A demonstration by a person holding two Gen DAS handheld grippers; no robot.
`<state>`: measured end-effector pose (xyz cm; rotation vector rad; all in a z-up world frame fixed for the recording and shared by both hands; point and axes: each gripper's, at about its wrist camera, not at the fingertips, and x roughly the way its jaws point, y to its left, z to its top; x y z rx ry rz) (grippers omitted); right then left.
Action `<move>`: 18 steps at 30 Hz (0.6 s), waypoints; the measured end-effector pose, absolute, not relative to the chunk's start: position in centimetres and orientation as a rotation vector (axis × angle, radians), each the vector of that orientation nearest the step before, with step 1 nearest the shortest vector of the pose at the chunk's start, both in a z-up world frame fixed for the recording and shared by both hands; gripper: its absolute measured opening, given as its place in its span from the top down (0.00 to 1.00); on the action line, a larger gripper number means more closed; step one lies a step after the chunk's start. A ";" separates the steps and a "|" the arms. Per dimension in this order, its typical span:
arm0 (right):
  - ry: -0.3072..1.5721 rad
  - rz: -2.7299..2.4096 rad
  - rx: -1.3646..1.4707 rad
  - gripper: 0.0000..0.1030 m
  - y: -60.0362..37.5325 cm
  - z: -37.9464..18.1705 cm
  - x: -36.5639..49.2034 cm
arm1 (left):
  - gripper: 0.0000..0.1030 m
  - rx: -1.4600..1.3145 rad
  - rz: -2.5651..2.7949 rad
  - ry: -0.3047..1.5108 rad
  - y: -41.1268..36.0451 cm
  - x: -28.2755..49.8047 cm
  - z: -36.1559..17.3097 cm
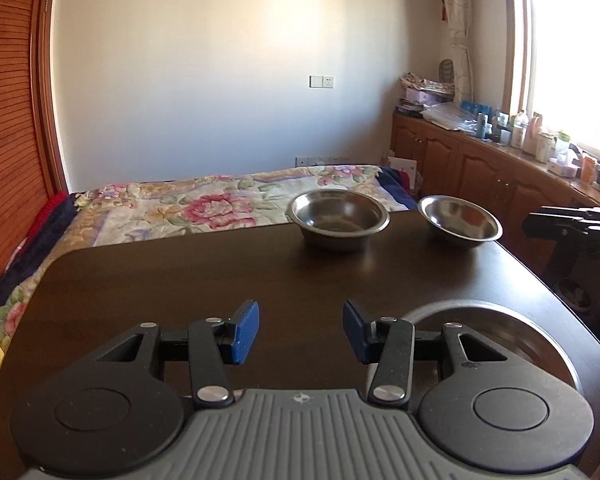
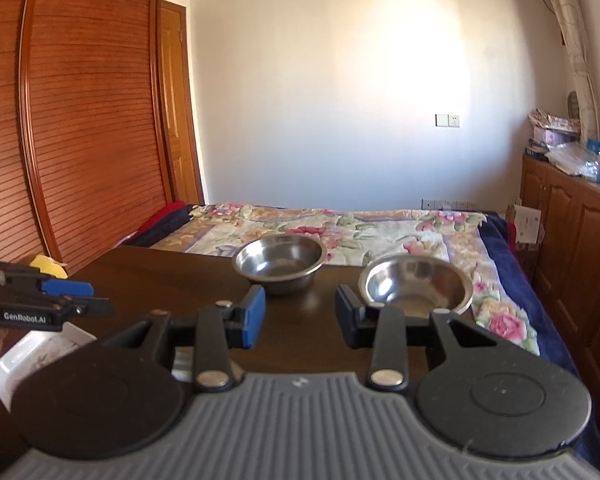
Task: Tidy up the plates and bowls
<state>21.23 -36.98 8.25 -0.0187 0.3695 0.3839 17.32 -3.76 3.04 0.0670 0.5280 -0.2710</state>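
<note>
Plainly nothing has been picked up yet; my guess is the sorting is only about to begin. The dark counter (image 1: 220, 280) fills the near part of the room, with the flowered bed (image 2: 340, 224) running off beyond its far edge. At the near right of the counter lies a steel plate (image 1: 512, 320), partly hidden under the left gripper. A white tray (image 2: 40, 352) sits at the near left, holding nothing I can make out. Toward the far edge stand two steel bowls just beside each other, not touching: the left bowl (image 1: 338, 218) and the right bowl (image 1: 460, 222), both upright and empty.

The left gripper (image 1: 300, 330) hovers over the near counter, its blue-padded fingers spread wide with nothing between them. The right gripper (image 2: 300, 316) is likewise parted and empty-handed, pointing at the gap between the bowls.

Next, I reckon, one gripper must reach far, pinch a bowl by its thin rim, and nest it in the other.
</note>
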 end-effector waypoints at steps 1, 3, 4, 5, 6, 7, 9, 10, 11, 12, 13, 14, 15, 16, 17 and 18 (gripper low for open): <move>0.370 0.386 -0.025 0.61 -37.0 8.3 21.7 | 0.52 0.070 -0.268 0.529 -3.7 17.7 3.1; 0.370 0.390 -0.035 0.61 -37.0 8.4 22.3 | 0.52 0.076 -0.263 0.532 -3.9 18.3 3.1; 0.370 0.392 -0.039 0.61 -37.0 8.5 22.6 | 0.52 0.080 -0.261 0.533 -3.9 18.6 3.1; 0.371 0.394 -0.043 0.61 -37.0 8.6 23.0 | 0.52 0.084 -0.261 0.534 -4.0 18.9 3.1; 0.371 0.397 -0.046 0.61 -37.0 8.6 23.3 | 0.52 0.089 -0.260 0.536 -4.0 19.3 3.1; 0.373 0.400 -0.048 0.61 -37.0 8.7 23.7 | 0.52 0.092 -0.259 0.538 -4.1 19.6 3.1; 0.376 0.403 -0.052 0.61 -37.0 8.8 24.3 | 0.52 0.097 -0.258 0.542 -4.2 20.2 3.1; 0.379 0.405 -0.053 0.61 -37.1 8.8 24.7 | 0.52 0.101 -0.258 0.544 -4.3 20.5 3.1; 0.381 0.407 -0.054 0.61 -37.1 8.9 25.0 | 0.52 0.104 -0.257 0.545 -4.4 20.9 3.1; 0.384 0.412 -0.055 0.61 -37.1 9.0 25.4 | 0.52 0.108 -0.257 0.546 -4.5 21.3 3.1; 0.387 0.416 -0.054 0.61 -37.1 9.0 25.9 | 0.52 0.112 -0.257 0.547 -4.6 21.5 3.1; 0.389 0.419 -0.054 0.61 -37.0 9.1 26.2 | 0.52 0.117 -0.257 0.549 -4.7 21.9 3.1; 0.393 0.424 -0.053 0.61 -37.0 9.2 26.6 | 0.52 0.118 -0.257 0.551 -4.8 22.3 3.2; 0.396 0.428 -0.053 0.61 -36.9 9.2 27.0 | 0.52 0.118 -0.258 0.552 -4.9 22.7 3.2; 0.398 0.430 -0.053 0.61 -36.9 9.2 27.4 | 0.52 0.118 -0.259 0.553 -4.9 23.1 3.3; 0.401 0.433 -0.055 0.61 -36.7 9.2 27.7 | 0.52 0.118 -0.259 0.555 -5.0 23.5 3.3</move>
